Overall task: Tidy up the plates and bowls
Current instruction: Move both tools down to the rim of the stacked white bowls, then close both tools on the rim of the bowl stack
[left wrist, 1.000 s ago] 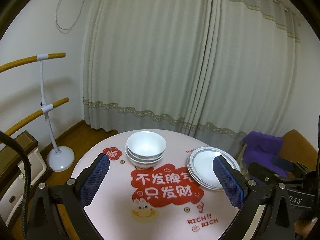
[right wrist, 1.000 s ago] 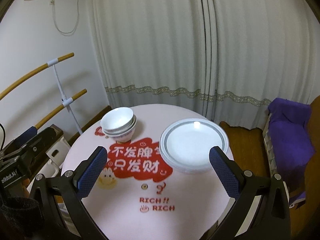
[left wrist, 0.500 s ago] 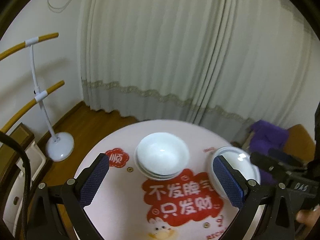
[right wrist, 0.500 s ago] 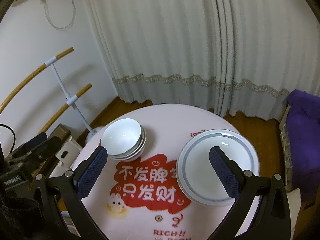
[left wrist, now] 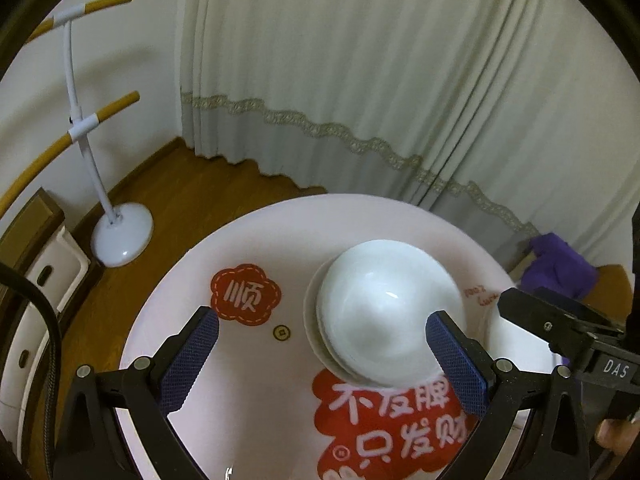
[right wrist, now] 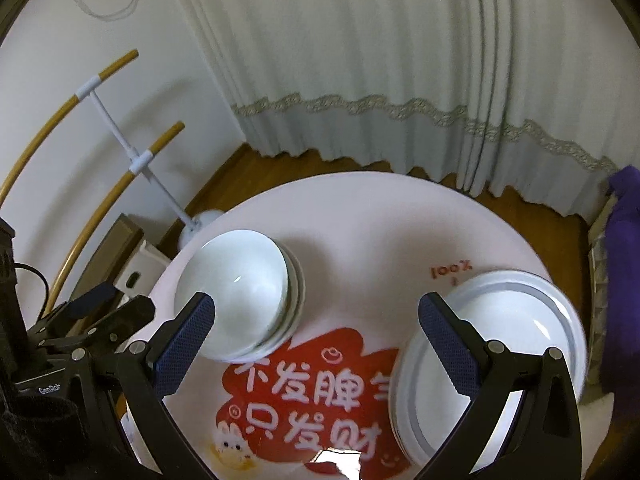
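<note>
A stack of white bowls sits on the left half of the round pink table. A stack of white plates with grey rims lies on the right half; in the left wrist view only a sliver of it shows behind the other gripper. My left gripper hangs open just above the table, its right fingertip over the bowls' near right rim. My right gripper is open above the table middle, its right finger over the plates' left edge. Neither holds anything.
A white floor stand with wooden rails is left of the table, beside a brown cabinet. Curtains hang behind. A purple cloth on a chair is at the right. A red printed sticker covers the table's near middle.
Both grippers have come down and forward over the table, so bowls and plates loom much larger. The left gripper shifted left, leaving the bowls at its right finger. Both stay open.
</note>
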A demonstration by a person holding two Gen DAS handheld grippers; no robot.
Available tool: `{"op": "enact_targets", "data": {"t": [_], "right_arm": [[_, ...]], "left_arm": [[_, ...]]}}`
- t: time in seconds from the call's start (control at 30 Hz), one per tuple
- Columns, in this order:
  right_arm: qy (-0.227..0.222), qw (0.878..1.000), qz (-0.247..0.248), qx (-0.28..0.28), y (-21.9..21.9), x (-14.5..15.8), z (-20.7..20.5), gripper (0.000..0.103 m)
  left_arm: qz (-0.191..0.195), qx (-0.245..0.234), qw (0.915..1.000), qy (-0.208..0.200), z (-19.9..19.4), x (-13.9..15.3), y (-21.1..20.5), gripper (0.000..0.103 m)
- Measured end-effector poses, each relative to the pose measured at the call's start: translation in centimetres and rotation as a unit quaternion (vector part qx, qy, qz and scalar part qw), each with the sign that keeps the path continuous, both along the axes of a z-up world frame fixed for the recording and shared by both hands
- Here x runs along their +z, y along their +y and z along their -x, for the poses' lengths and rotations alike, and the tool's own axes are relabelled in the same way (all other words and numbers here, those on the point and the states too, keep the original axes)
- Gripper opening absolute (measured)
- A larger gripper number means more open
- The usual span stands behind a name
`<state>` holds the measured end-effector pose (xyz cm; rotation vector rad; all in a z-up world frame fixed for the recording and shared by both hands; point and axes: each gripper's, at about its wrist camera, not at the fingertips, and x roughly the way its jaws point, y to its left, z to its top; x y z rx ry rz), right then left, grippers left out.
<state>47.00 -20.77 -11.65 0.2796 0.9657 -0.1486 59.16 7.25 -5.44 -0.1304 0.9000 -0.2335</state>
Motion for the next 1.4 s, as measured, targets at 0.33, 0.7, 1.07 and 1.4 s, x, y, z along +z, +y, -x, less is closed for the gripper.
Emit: {"op": "enact_targets", "data": {"t": [0.33,0.7,1.07,1.4], "right_arm": [[0.068,0.996,-0.054,0.019,-1.4,-5.1,-4.5,0.097],[0.109,0.988,-0.101,0.042,-1.3,-7.6,-5.3,0.051],[0.106,0.986,-0.110,0.061,-0.7,-7.5,-5.8,0.028],[0.106,0.987,-0.105,0.063,-0.8,-7.4,-5.7,0.028]], "left_arm": [[-0.004,0.006,0.9989,0.047,-6.2,-2.7,-2.0,0.091],[0.015,0.006,0.9966,0.081,-11.0,-4.2,-2.5,0.053],[0.018,-0.004,0.9954,0.094,-11.9,-4.7,-2.4,0.024],[0.002,0.000,0.9963,0.086,-10.9,-4.9,-3.1,0.024]]}}
